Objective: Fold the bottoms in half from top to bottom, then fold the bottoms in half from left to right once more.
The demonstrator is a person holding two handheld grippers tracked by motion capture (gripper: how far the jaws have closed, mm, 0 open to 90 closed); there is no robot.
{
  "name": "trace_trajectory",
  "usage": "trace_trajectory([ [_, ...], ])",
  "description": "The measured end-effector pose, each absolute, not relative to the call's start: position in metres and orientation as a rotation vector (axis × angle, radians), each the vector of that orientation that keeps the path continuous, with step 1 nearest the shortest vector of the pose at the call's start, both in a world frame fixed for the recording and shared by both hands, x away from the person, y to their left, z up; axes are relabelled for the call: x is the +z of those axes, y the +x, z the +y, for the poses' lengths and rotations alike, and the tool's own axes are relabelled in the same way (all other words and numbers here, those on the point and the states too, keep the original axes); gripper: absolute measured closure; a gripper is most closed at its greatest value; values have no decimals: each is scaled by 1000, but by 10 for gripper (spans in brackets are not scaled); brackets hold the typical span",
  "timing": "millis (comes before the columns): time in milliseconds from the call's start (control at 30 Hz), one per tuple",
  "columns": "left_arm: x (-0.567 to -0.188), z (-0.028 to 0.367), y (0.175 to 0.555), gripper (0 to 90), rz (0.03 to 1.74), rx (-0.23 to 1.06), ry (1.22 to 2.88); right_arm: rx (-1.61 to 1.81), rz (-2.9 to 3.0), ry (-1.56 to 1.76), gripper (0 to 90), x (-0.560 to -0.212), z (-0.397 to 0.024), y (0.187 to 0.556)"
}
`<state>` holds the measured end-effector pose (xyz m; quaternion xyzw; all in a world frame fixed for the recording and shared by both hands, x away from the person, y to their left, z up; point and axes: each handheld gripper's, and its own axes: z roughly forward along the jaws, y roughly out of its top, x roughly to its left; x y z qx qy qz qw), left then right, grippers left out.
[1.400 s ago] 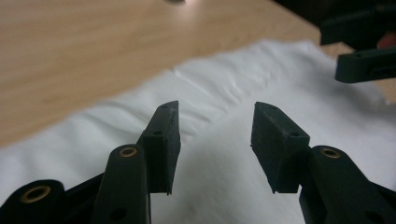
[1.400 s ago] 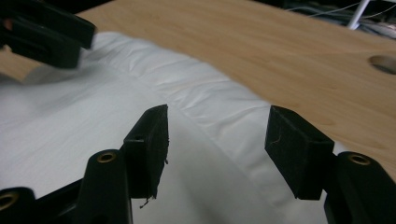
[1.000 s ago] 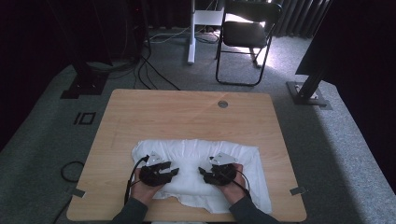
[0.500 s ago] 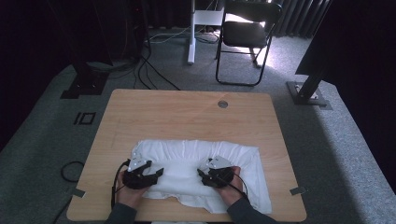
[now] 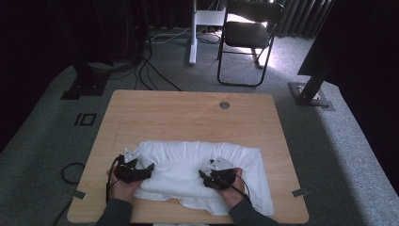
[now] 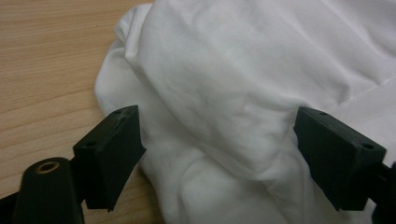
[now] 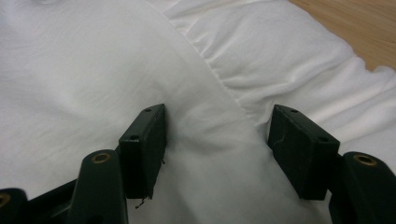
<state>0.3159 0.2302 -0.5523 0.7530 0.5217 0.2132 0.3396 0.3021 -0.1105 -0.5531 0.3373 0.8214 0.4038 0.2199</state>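
Sleeves (image 5: pixel 113 214): two dark sleeves are coming in over the near edge of the table, one on each side.
Left hand (image 5: pixel 123 187): it is holding the left gripper at the left end of the cloth.
Left gripper (image 5: pixel 149 166): it is sitting at the left end of the cloth and pointing in toward it. Its jaws have just been opening and are standing wide now. In the left gripper view (image 6: pixel 215 158) a fat fold of cloth is bulging up between the jaws, but the pads are not squeezing it.
Right hand (image 5: pixel 233 188): it is holding the right gripper over the right part of the cloth.
Right gripper (image 5: pixel 203 172): it is resting on top of the cloth. In the right gripper view (image 7: pixel 217 140) its jaws are standing apart with smooth cloth lying under and between them. They are not pinching anything.
Cloth (image 5: pixel 188 165): white and soft, it is lying bunched up on the near half of the table, with a puffy roll along its far edge.
Table (image 5: pixel 188 113): it is made of light wood, and a small round cap (image 5: pixel 224 105) is sitting near its far edge.
Chair (image 5: pixel 247 35): a dark folding chair is standing on the grey floor behind the table.
Cables (image 5: pixel 155 75): black cables are lying on the floor, far off on the left.
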Motion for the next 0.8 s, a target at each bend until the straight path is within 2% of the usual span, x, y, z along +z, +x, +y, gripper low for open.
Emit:
trace_trajectory([
  [333, -557, 234, 320, 101, 1380, 522, 1962, 1118, 2269, 929, 365, -553, -111, 302],
  [467, -558, 233, 320, 72, 1397, 539, 1966, 1118, 2267, 928, 365, -554, -110, 301],
  [533, -559, 233, 321, 25, 1410, 552, 1969, 1117, 2266, 928, 365, -554, -110, 301],
  [800, -559, 234, 321, 0, 1440, 571, 1971, 1119, 2266, 928, 365, -554, -111, 301],
])
